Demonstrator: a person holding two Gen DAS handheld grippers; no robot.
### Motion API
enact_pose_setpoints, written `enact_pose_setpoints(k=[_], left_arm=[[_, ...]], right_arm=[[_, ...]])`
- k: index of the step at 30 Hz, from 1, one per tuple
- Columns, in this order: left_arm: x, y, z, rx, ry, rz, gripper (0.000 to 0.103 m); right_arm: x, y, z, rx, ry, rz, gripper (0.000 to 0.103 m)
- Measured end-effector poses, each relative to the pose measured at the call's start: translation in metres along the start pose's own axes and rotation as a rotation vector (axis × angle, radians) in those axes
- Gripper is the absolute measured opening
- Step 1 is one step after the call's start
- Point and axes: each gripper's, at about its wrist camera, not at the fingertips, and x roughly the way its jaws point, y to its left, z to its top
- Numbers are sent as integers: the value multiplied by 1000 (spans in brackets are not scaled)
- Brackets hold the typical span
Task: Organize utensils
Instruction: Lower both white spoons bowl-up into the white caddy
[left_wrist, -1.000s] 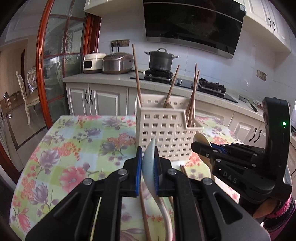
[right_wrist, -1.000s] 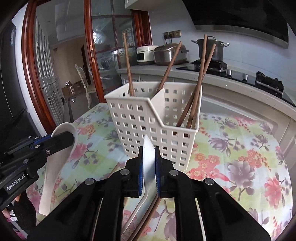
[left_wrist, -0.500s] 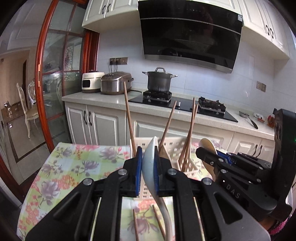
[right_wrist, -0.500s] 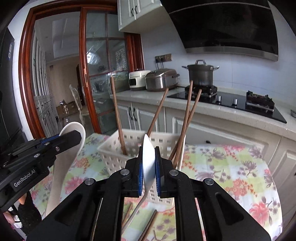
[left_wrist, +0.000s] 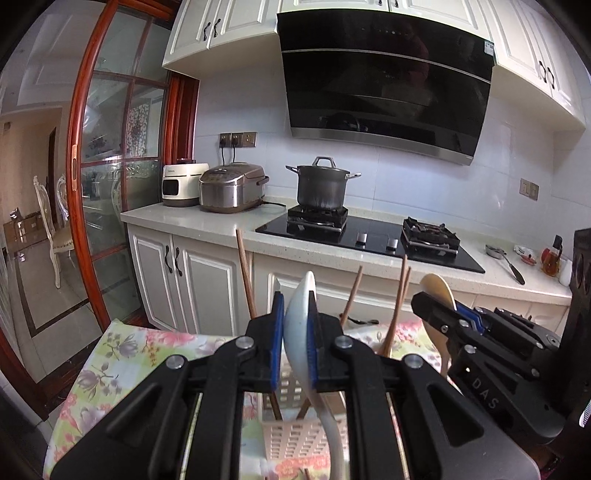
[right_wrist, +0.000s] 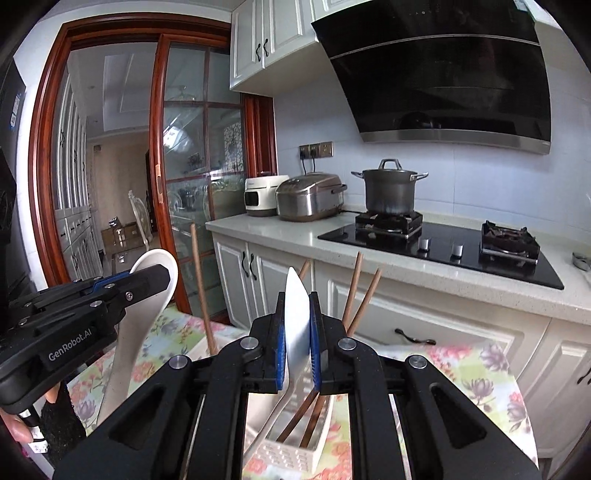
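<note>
Both grippers have risen over the last second: the white utensil caddy (left_wrist: 295, 439), earlier ahead at finger height, now sits low beneath the fingers, chopsticks (right_wrist: 352, 295) poking up past them. The left gripper (left_wrist: 298, 354) pinches a white ceramic spoon (left_wrist: 301, 314); the right gripper (right_wrist: 297, 354) clamps a second white spoon (right_wrist: 296, 325). Each spoon's handle hangs over the caddy, probably ready for lowering in.
</note>
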Motion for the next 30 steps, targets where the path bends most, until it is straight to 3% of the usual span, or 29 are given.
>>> enact_pose_setpoints(k=[11,30], left_arm=[[43,10,17,-27,-20,18,11],[89,16,20,-38,-40,41,11]], right_arm=[[24,-4,11,-28,-80,-45,11],[56,-10,10,-35,-112,-80,11]])
